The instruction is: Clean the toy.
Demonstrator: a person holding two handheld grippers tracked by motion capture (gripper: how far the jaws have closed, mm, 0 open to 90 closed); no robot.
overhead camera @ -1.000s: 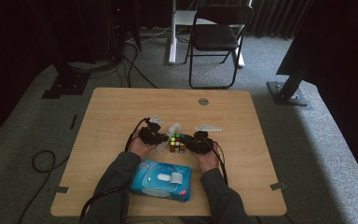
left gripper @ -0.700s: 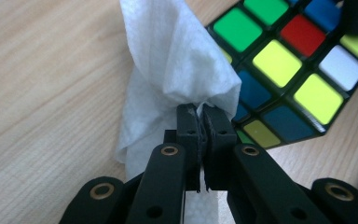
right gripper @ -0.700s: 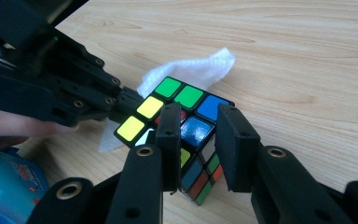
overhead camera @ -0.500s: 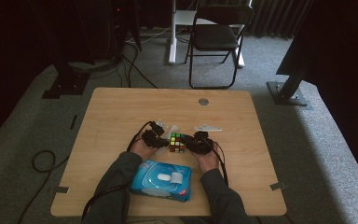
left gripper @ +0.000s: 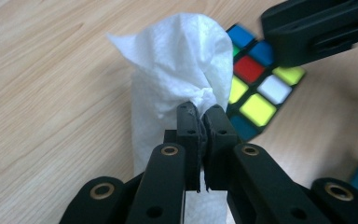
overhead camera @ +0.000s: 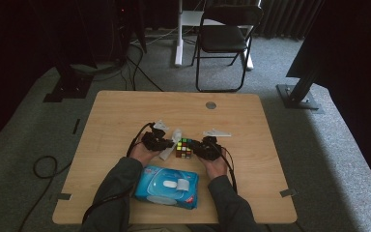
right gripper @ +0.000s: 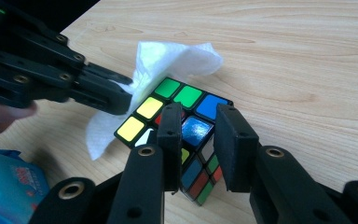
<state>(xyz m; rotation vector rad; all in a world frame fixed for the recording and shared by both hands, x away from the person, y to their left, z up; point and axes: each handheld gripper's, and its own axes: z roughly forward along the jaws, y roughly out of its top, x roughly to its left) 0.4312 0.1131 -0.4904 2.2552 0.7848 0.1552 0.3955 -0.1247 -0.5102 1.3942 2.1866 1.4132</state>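
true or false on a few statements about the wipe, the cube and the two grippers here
1. The left gripper is shut on a white crumpled wipe. True.
2. The right gripper clamps a corner of the multicoloured puzzle cube. True.
3. The blue plastic wipes pack lies beyond the cube, near the chair. False: it lies at the table's near edge, between the person's forearms.
4. The wipe covers the whole cube. False: it sits at the cube's side, most stickers bare.

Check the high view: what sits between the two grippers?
The puzzle cube and a white wipe, between left gripper and right gripper.
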